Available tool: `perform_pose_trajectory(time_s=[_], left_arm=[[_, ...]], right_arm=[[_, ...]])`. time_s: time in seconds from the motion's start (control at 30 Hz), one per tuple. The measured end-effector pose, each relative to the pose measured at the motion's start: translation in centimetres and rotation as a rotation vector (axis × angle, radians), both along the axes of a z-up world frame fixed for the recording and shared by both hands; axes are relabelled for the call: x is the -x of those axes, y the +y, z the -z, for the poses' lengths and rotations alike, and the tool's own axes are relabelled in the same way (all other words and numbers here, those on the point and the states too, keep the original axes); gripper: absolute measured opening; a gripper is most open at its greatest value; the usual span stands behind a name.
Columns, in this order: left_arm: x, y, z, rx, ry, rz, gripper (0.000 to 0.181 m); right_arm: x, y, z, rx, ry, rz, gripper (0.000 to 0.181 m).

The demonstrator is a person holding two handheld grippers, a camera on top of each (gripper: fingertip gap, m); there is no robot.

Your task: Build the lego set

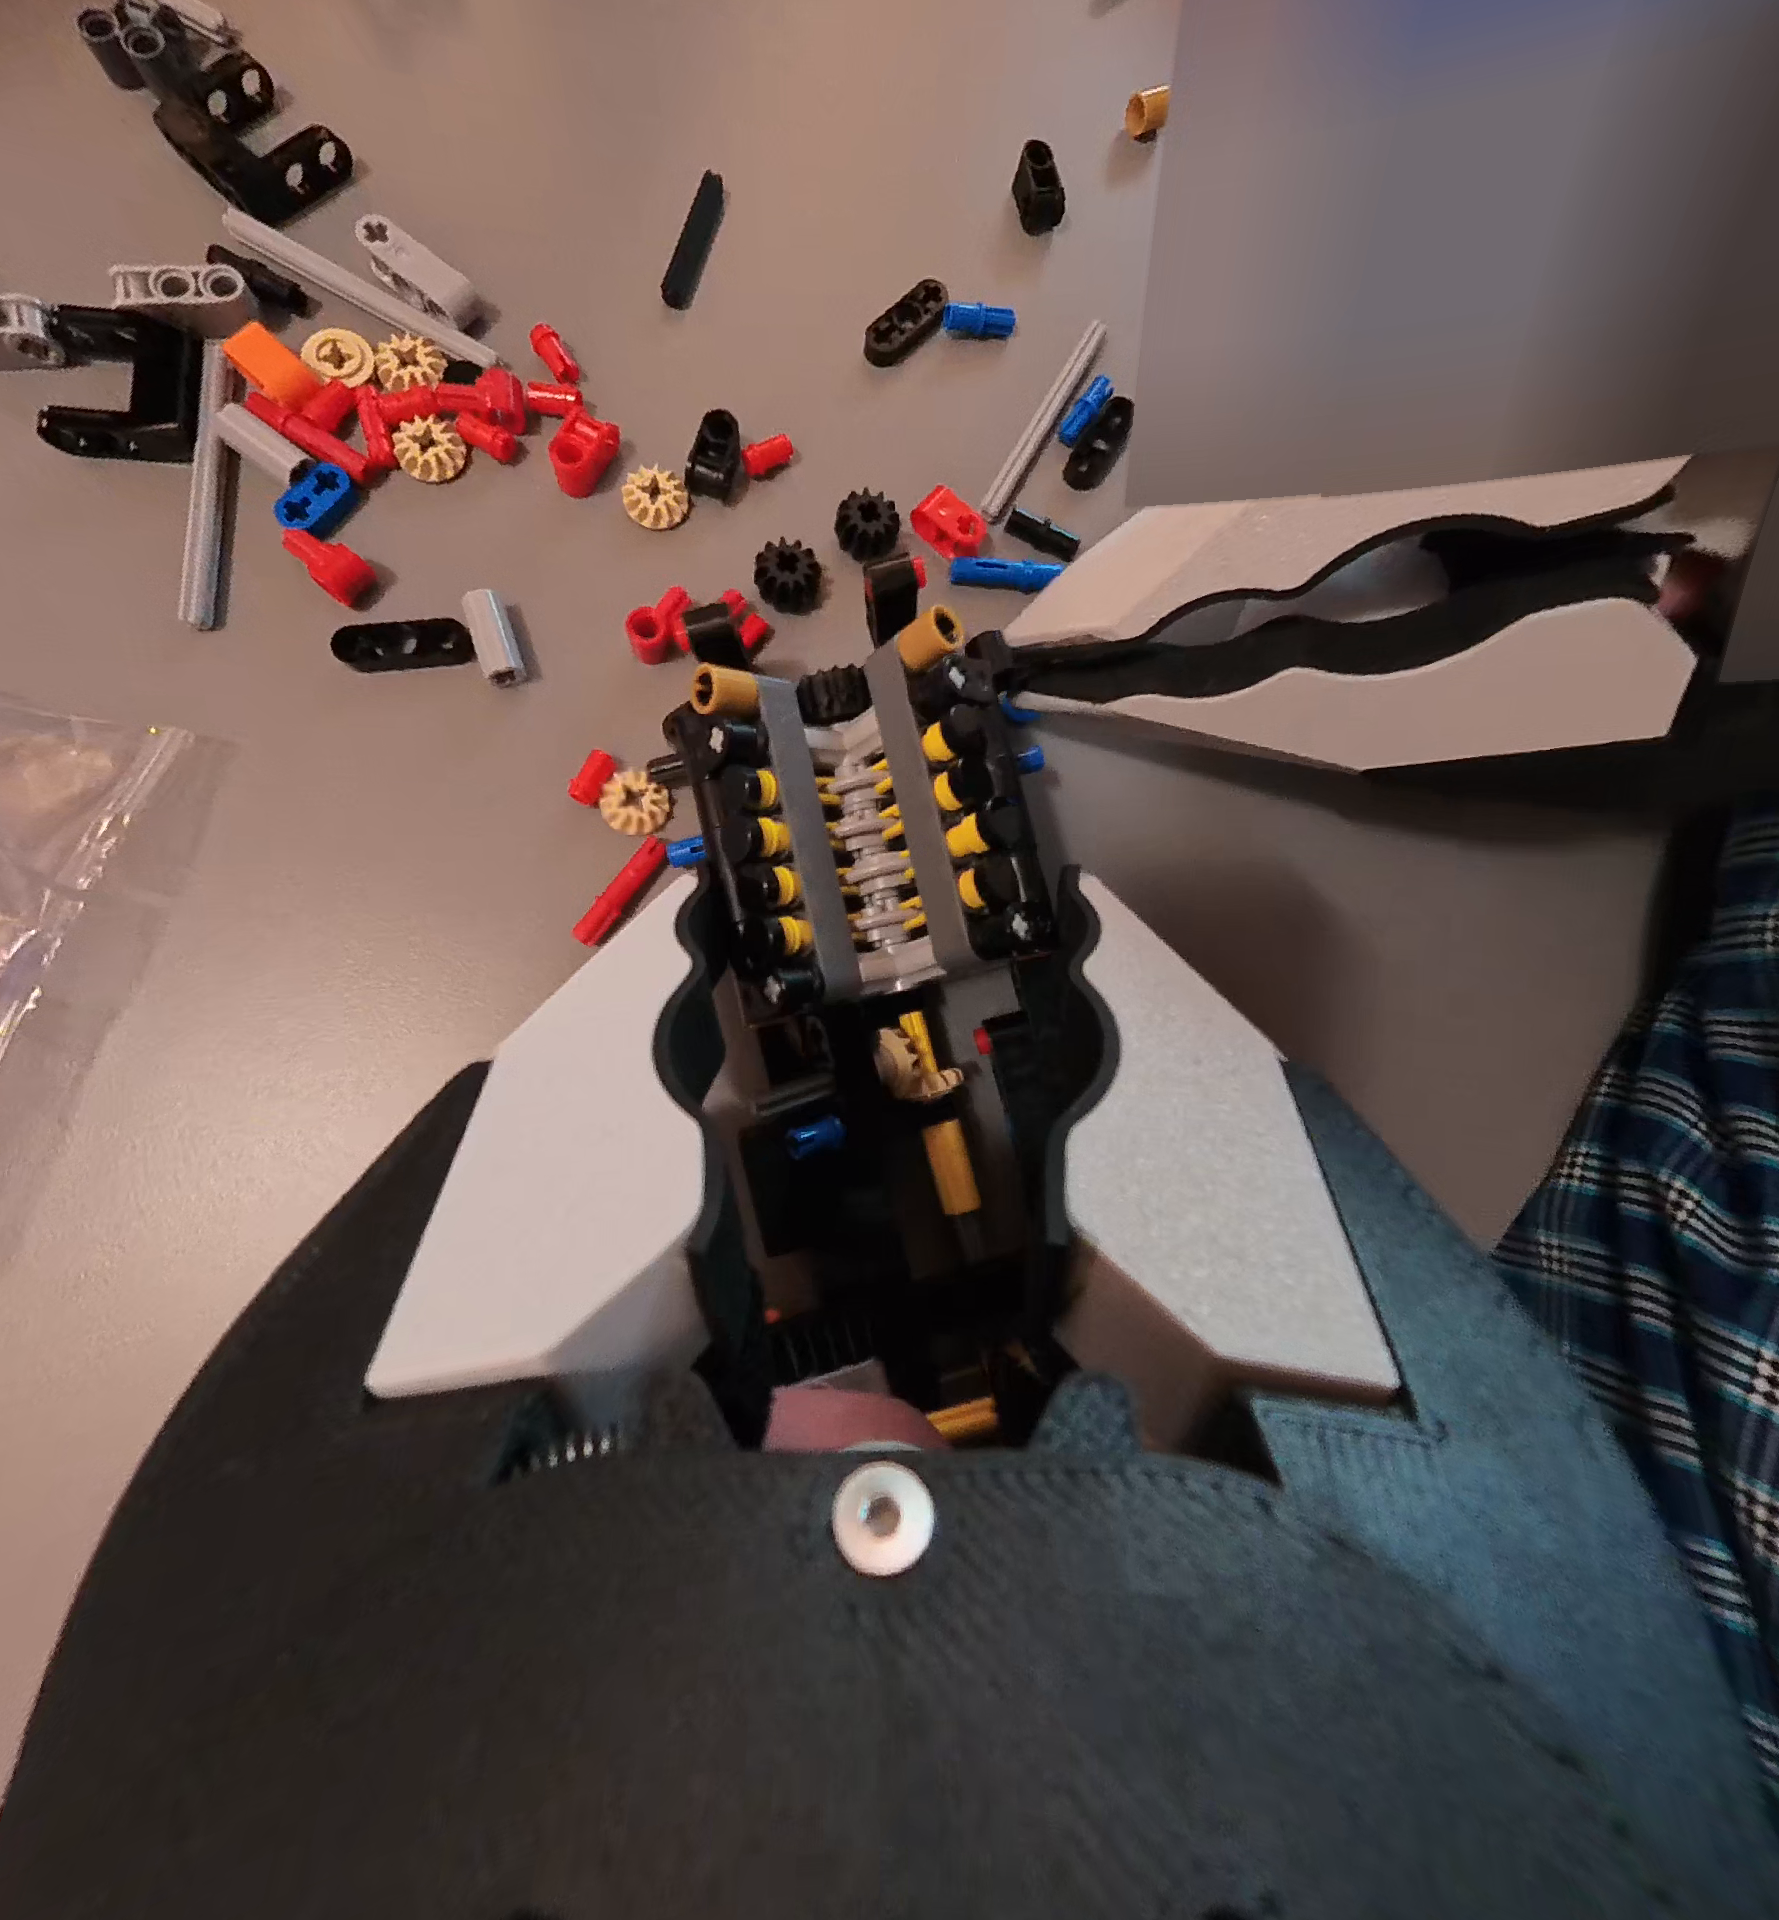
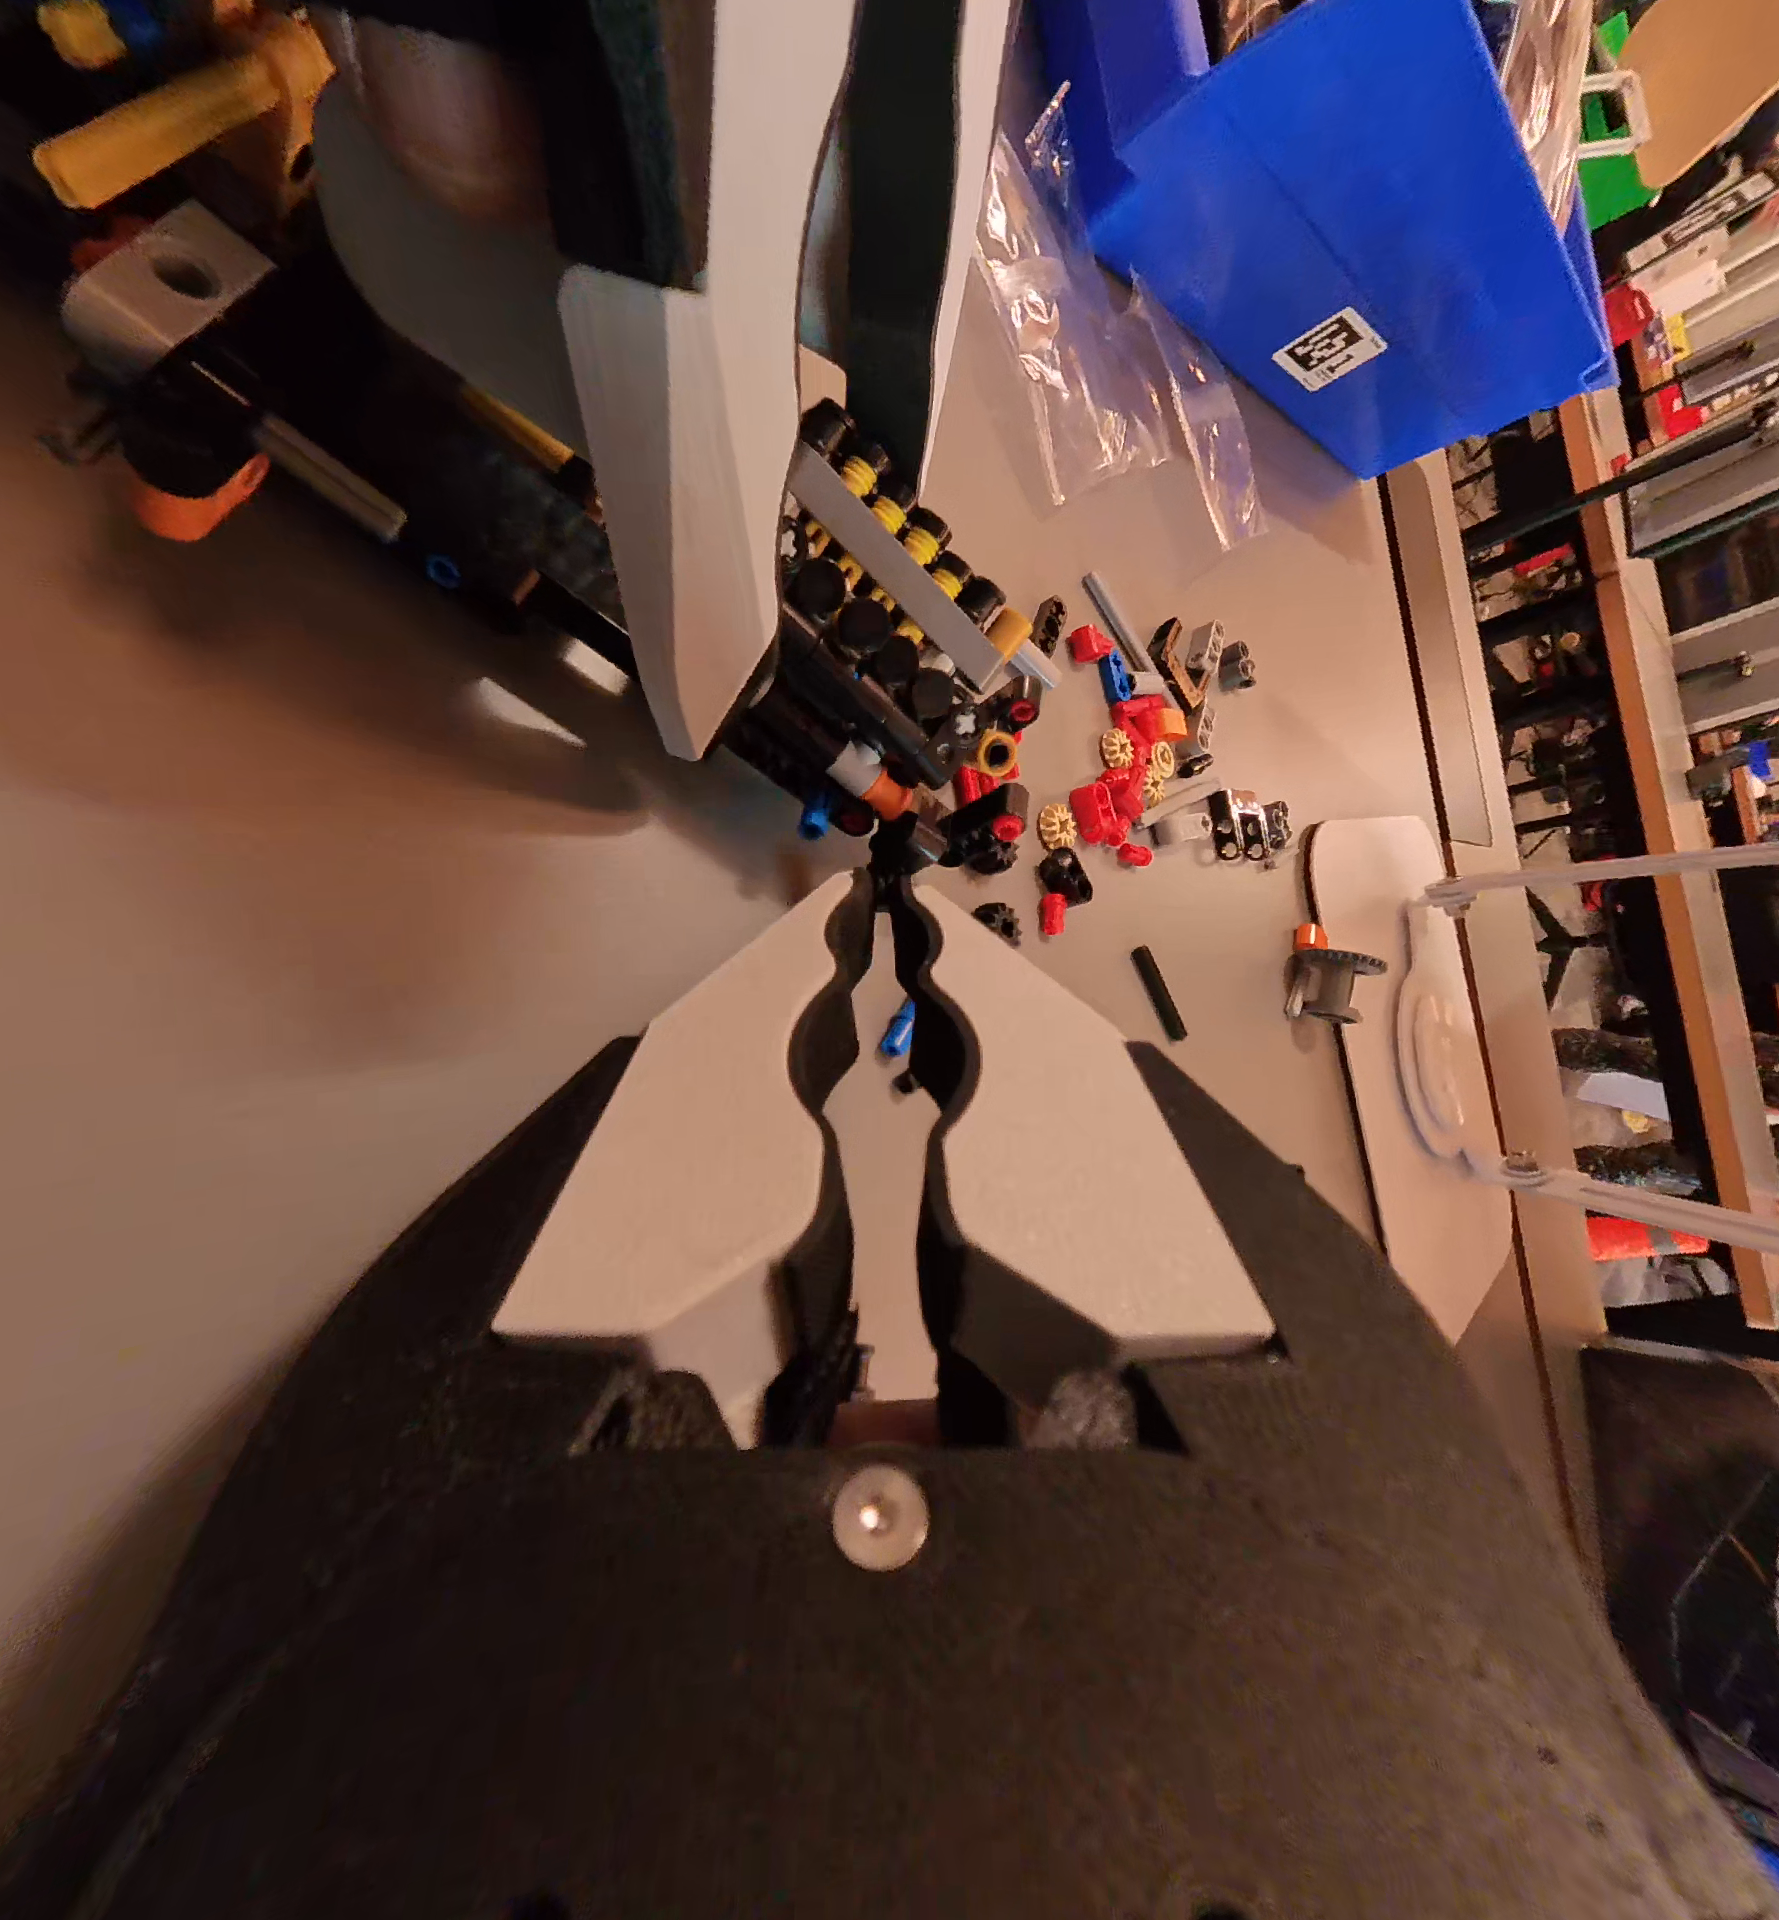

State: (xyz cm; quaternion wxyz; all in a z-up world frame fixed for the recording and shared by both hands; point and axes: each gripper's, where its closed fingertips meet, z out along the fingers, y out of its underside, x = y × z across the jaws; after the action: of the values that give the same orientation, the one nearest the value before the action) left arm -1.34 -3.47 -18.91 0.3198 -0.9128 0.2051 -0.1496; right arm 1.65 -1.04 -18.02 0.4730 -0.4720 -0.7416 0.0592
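My left gripper (image 1: 885, 894) is shut on the lego engine assembly (image 1: 864, 831), a black block with grey beams, yellow pistons and a grey crankshaft. It holds the assembly above the table. My right gripper (image 1: 1010, 670) comes in from the right, and its tips pinch a small black part at the assembly's top right corner. In the right wrist view my right gripper (image 2: 890, 883) is nearly closed on that black part (image 2: 885, 847). The assembly (image 2: 895, 582) sits just beyond it, held in the left gripper (image 2: 823, 582).
Loose red, black, grey, blue and tan parts (image 1: 428, 416) lie scattered on the table; they also show in the right wrist view (image 2: 1124, 769). A clear plastic bag (image 1: 12, 883) lies at the left. A blue bin (image 2: 1363, 239) and a white board (image 2: 1404, 1039) stand farther off. Plaid clothing (image 1: 1695, 1143) is at the right.
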Motion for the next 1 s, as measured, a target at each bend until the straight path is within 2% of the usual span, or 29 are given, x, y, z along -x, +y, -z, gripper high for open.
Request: perform_pose_trajectory(time_s=[0.03, 0.27, 1.0], left_arm=[[0.05, 0.05, 0.0, -0.001, 0.001, -0.003, 0.062], [0.24, 0.14, 0.04, -0.008, 0.0, -0.007, 0.062], [0.35, 0.42, -0.07, -0.016, -0.038, -0.062, 0.062]], right_arm=[[0.05, 0.07, 0.04, -0.007, 0.0, -0.007, 0.002], [0.25, 0.27, 0.21, -0.011, 0.014, -0.042, 0.001], [0.31, 0.54, 0.37, 0.024, 0.022, 0.115, 0.001]])
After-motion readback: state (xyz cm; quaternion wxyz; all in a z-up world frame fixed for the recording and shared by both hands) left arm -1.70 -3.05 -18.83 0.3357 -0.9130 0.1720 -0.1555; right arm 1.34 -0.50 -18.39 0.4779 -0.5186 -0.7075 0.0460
